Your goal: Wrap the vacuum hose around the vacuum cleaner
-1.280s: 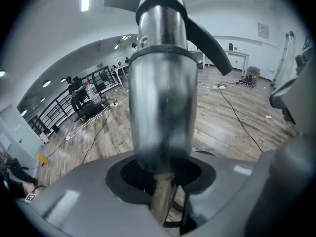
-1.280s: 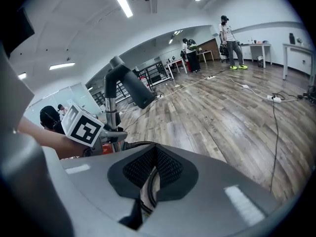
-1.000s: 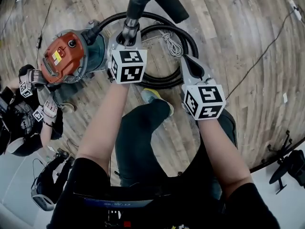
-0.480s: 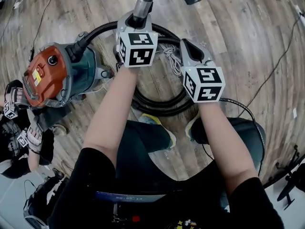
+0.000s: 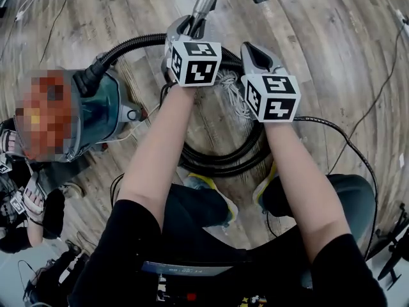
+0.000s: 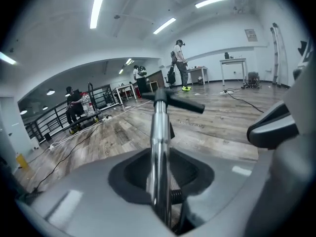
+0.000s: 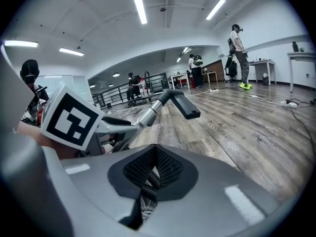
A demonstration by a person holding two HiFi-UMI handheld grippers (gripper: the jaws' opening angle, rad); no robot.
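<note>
vacuum hose sits squeezed in the right fingers while the left fingers grip the metal tube, both now farther from the vacuum cleaner, so no wrap yet.

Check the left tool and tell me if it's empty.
No, the left tool is shut on the vacuum's shiny metal tube, which runs up between its jaws.

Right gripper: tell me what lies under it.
A white cord and black hose coils on the wood floor. The right gripper covers where the coils pass beneath it.
</note>
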